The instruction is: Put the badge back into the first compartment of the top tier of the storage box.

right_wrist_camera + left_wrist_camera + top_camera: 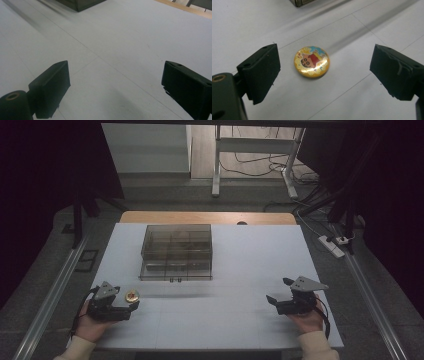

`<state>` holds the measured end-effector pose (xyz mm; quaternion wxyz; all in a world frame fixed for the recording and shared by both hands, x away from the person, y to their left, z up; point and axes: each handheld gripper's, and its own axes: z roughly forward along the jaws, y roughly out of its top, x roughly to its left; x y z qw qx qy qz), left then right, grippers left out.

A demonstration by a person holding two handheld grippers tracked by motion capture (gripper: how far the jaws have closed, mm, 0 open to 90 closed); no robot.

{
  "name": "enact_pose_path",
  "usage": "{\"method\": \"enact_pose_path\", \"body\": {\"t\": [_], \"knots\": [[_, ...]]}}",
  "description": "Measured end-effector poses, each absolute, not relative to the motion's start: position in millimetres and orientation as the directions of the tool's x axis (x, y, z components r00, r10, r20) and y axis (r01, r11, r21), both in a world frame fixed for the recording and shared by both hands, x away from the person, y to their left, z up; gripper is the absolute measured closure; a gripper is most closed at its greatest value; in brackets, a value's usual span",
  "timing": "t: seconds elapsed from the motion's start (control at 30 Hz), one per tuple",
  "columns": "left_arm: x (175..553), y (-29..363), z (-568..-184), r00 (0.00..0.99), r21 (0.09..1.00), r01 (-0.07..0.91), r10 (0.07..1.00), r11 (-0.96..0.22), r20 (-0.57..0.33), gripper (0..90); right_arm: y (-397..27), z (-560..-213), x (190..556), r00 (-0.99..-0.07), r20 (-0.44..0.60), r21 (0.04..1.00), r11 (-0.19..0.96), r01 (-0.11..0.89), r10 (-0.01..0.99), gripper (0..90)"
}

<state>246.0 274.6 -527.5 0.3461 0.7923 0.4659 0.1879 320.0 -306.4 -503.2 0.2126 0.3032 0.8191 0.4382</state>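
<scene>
White worktop point(225, 320) carries a smoky compartment box point(176, 251) well beyond both grippers; the left gripper point(324, 72) stands wide open, gripping nothing, the round cartoon badge point(311, 61) lying flat just ahead between its jaws, untouched; the right gripper point(116, 85) gapes equally wide over bare surface.

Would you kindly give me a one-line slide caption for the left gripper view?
Left gripper open above a white table, its jaws flanking a round yellow cartoon badge without touching it.
</scene>
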Motion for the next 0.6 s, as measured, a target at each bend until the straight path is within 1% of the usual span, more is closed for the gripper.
{"method": "enact_pose_path", "body": {"t": [0.17, 0.6], "knots": [[246.0, 274.7, -527.4, 0.497, 0.721, 0.61, 0.867, -0.329, -0.025, 9.5, -304.2, -504.3, 320.1, -0.731, -0.099, 0.839, 0.451, 0.304, 0.676, 7.6], [246.7, 274.9, -519.8, 0.497, 0.717, 0.603, 0.868, -0.349, 0.004, 9.5, -304.6, -505.2, 320.0, -0.732, -0.097, 0.841, 0.449, 0.303, 0.674, 7.7]]}}
